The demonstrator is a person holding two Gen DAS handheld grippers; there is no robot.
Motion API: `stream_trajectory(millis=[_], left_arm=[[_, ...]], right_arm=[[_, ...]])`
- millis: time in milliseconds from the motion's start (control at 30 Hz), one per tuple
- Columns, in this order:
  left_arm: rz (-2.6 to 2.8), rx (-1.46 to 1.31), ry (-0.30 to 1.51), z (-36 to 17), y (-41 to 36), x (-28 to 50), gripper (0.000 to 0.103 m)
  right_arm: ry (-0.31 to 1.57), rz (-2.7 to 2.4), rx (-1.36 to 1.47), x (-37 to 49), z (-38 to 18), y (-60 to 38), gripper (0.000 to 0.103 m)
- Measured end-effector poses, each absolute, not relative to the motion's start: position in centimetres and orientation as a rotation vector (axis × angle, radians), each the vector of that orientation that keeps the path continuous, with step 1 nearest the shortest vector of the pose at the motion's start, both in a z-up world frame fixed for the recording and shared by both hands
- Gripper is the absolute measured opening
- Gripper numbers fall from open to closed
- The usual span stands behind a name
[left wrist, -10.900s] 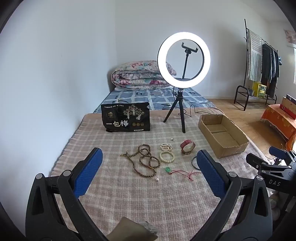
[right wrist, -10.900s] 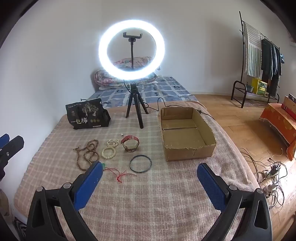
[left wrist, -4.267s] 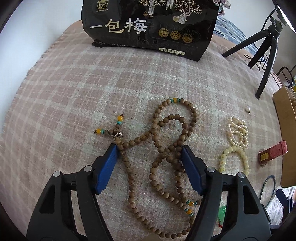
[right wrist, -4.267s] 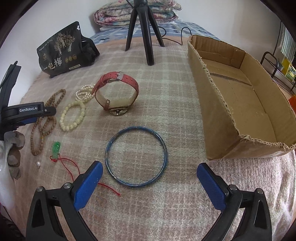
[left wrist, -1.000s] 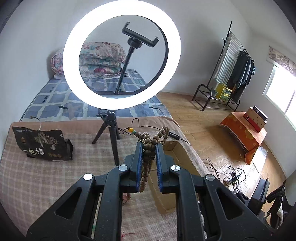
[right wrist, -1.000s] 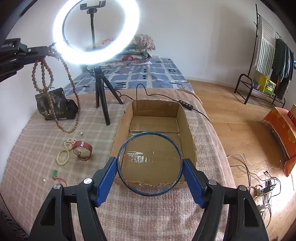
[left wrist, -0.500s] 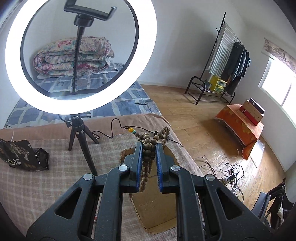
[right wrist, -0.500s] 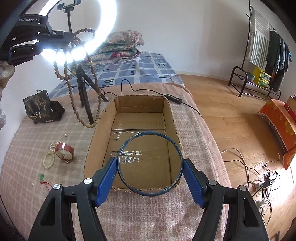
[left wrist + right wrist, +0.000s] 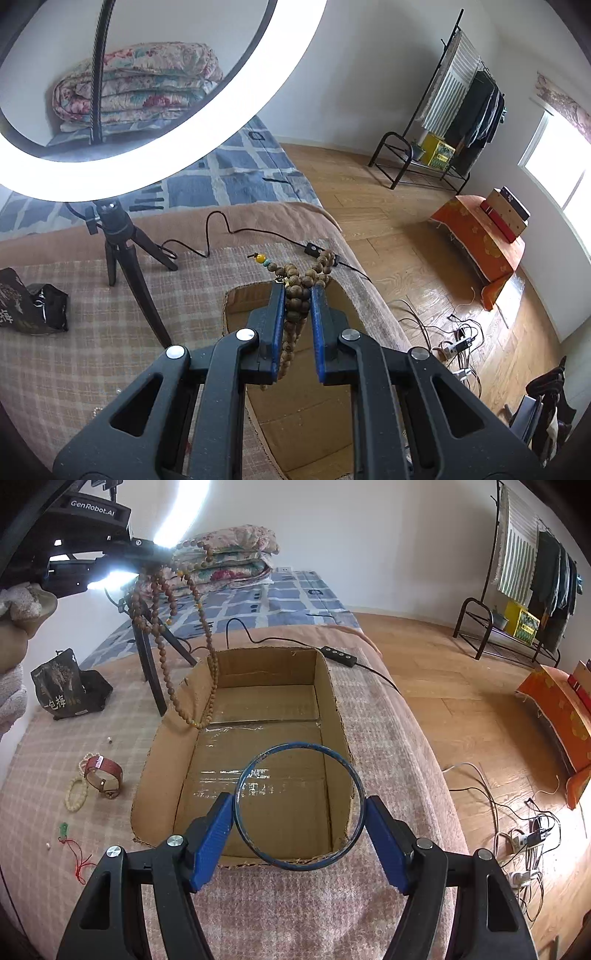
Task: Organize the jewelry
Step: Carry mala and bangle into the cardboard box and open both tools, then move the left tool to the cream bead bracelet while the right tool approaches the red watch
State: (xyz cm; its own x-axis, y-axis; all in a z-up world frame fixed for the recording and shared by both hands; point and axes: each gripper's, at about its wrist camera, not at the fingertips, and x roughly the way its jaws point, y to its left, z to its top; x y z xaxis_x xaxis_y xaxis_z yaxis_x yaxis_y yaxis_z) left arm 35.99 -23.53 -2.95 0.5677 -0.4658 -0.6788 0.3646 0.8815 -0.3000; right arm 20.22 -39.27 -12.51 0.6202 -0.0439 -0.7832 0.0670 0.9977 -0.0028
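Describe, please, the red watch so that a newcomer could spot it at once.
Find the cardboard box on the checked blanket; the red watch lies on the blanket just left of it. It sits beside the pale bead bracelet and is the only wide red strap with a buckle.

I am counting two grippers: my left claw (image 9: 298,295) and my right claw (image 9: 300,812). I am seeing one wooden bead necklace (image 9: 168,635) hanging from the left claw and one blue bangle (image 9: 300,806) between the right claw's pads. Ahead of both claws one cardboard box (image 9: 334,716) is lying. Left of the right claw I am counting one red watch (image 9: 105,773), two pale bead bracelets (image 9: 75,794), one green pendant on red cord (image 9: 64,829) and two loose pearls (image 9: 109,740).
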Motion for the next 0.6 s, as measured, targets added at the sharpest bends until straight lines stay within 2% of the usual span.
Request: stream_trajectory(millis=[167,200,233,300,600], left_arm=[[-0.467,-0.058,0.841,-4.3,-24.2,35.9,0.012],[-0.462,-0.045,0.841,-4.4,-24.3,35.7,0.015],[-0.461,-0.037,0.84,-4.5,-24.4,35.6,0.026],[-0.46,-0.035,0.83,-4.4,-24.1,35.3,0.033],[-0.431,-0.047,0.822,-3.9,-22.0,34.1,0.033]], right_arm=[[0.912,-0.068,0.04,20.5,-13.0,-39.7,0.074],[0.913,-0.069,0.038,20.5,-13.1,-39.7,0.076],[0.913,-0.068,0.036,20.5,-13.1,-39.6,0.077],[0.908,-0.069,0.03,20.5,-13.0,-39.5,0.08],[0.897,-0.074,0.017,20.0,-12.6,-39.0,0.081]])
